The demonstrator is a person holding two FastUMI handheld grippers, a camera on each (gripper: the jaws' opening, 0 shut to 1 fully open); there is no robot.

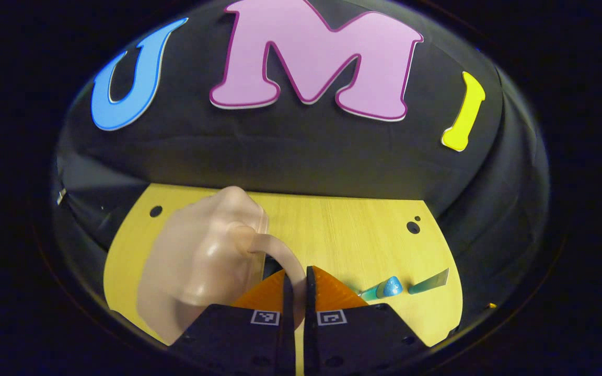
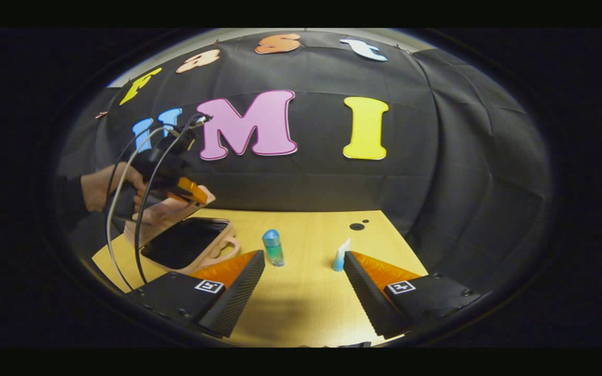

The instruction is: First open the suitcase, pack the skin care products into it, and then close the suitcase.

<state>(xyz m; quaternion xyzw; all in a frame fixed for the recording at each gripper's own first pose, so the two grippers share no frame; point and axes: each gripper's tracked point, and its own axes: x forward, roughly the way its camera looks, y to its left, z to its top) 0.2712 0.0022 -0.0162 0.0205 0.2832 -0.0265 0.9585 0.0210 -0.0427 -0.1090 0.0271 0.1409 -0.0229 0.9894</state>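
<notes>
A small pink suitcase [image 1: 201, 256] lies on the left of the wooden table [image 1: 343, 230]. My left gripper [image 1: 296, 274] is shut on the curved handle [image 1: 280, 250] at the lid's edge. In the right gripper view, a hand holds that left gripper [image 2: 191, 190], and the lid [image 2: 168, 211] is tilted up over the suitcase's dark inside [image 2: 183, 241]. A teal bottle with a blue cap [image 2: 273, 247] and a pale blue tube [image 2: 340, 256] stand ahead of my right gripper [image 2: 303, 261], which is open and empty. Both the bottle [image 1: 387, 287] and the tube [image 1: 429, 282] sit right of the suitcase.
The table's far edge meets the black cloth wall [image 2: 306, 177]. Small round holes [image 2: 357, 226] mark the tabletop near the back. Black and grey cables [image 2: 123, 219] hang from the left gripper over the table's left corner. Bare wood [image 2: 306, 292] lies between my right fingers.
</notes>
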